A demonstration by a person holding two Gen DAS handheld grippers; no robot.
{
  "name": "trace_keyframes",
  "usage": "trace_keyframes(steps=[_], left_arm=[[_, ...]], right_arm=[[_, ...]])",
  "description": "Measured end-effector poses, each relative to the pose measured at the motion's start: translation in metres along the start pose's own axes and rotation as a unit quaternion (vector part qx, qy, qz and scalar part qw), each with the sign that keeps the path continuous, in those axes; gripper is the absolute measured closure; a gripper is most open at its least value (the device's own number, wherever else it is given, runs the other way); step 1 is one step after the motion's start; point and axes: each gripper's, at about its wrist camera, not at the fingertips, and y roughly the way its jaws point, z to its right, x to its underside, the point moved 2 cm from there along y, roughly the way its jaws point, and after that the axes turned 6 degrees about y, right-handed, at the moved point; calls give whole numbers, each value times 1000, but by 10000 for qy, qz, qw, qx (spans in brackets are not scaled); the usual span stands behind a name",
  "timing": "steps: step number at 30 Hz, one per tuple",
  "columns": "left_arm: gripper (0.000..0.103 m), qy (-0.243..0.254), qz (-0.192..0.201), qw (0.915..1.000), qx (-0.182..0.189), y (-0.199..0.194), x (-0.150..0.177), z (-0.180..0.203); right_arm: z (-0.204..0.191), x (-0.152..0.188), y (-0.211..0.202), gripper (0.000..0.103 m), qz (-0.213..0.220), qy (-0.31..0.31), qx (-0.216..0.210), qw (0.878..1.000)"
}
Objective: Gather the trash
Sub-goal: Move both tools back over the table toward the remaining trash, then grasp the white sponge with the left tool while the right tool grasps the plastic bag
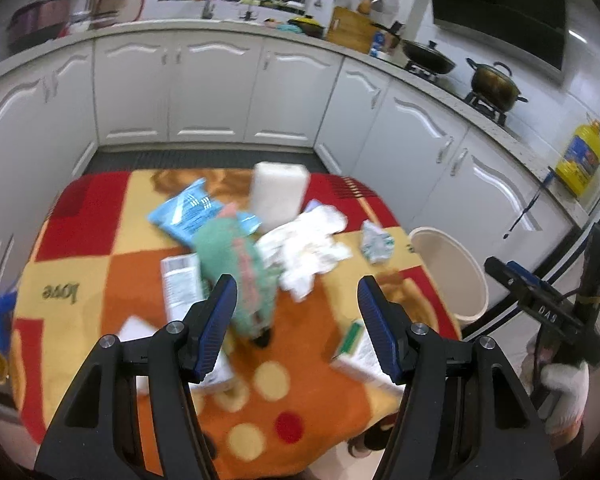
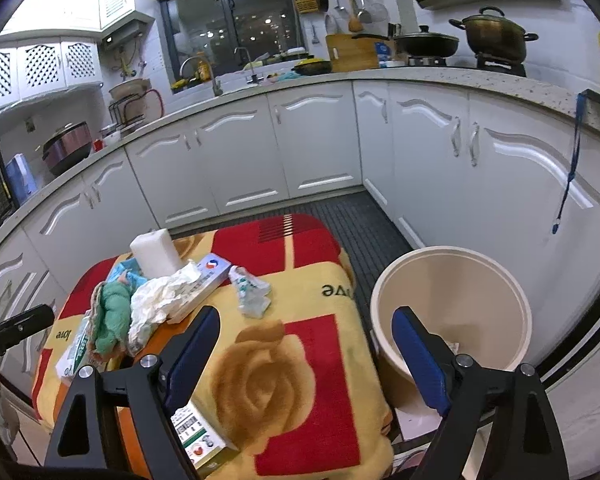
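On your table w/ the red-orange-yellow blanket, left to right: 1 flat white carton at the left edge, 1 blue wipes pack, 1 green cloth, 1 upright white block, 1 crumpled white paper wad, 1 long box w/ a red-blue logo, 1 small crumpled wrapper. Near edge: 1 box w/ a barcode. Off the table's right side stands 1 cream bin, a small scrap at its bottom.

Your left gripper points down over the table mid, jaws roughly half apart, nothing pinched; the green cloth lies just ahead of its left finger. View's blurred.

Your right gripper tilts down at the table's right edge, jaws wide, empty; its right finger overlaps the bin in view. Your gloved hand holds its grip.
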Motion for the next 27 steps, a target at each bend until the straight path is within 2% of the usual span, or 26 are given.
trace_keyframes(steps=[1,4,11,19,27], left_arm=[[33,-45,-39,10000,-9,-3,5,-8],[28,-140,-100,9998,28,-10,16,-26],[27,-314,-415,9986,-68,-4,46,-54],[27,-242,-479,9982,-253,6,53,-65],[27,-303,-659,9961,-507,11,66,-98]], right_arm=[[-2,1,1,17,-28,-1,-46,10000],[-8,4,6,17,-114,-35,-134,9998],[-26,12,21,17,-370,-125,-338,9987],[-45,22,35,17,-610,-398,-393,9966],[-48,24,52,17,-793,-396,-426,9951]])
